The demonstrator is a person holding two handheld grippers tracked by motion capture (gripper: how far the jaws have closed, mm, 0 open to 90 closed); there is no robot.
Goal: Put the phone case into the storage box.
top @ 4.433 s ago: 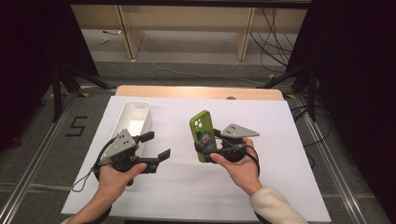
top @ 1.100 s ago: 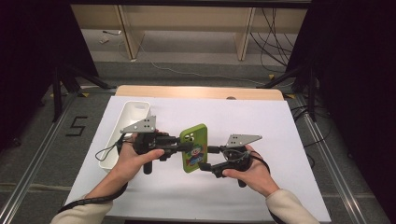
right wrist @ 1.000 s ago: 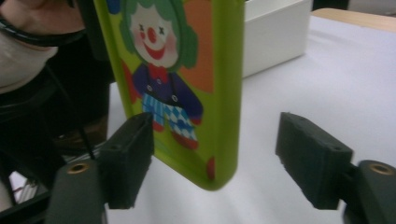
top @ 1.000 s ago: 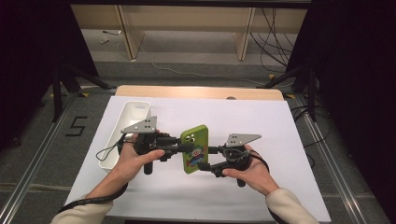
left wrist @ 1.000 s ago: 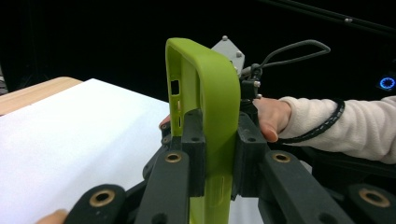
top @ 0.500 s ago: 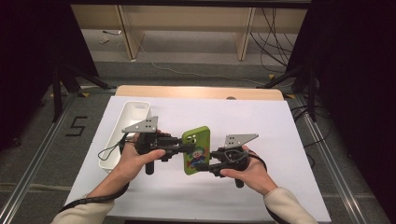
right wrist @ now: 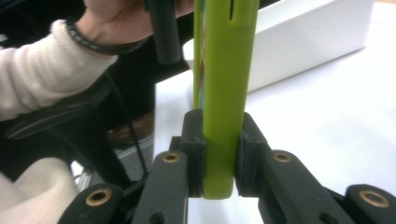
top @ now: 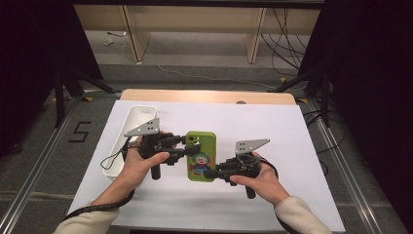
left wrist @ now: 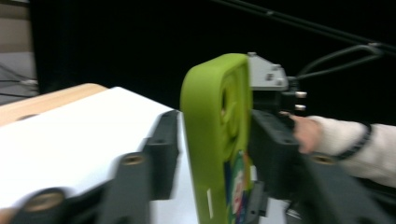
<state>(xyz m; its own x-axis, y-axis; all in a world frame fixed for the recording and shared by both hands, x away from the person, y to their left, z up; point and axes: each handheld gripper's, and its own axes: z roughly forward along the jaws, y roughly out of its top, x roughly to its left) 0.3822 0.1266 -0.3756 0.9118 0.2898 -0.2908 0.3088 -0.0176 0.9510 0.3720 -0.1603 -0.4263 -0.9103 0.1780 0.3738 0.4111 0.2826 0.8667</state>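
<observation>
Looking at the green phone case, I'd call it light and rubbery, a thin soft shell that will flex if squeezed hard on its broad faces, so the firmer rims and corners are the places to take it. It sits over the middle of the white table cover, held up between the two tools, its clown picture facing up in the high view.

On to the right gripper: its jaws have just been closing, and in the right gripper view both pads press flat on the two faces of the case at its lower end, the edge running straight up between them. A firm pinch there.

Now the left gripper: its jaws have just been opening, and in the left gripper view they stand apart with the case's camera end between them; one jaw shows clear of the rim, the other I can't tell for sure. So the weight looks to rest with the right one.

Off to the left, the white tray lies beside the left hand; the right hand steadies its tool near the case's bottom corner
</observation>
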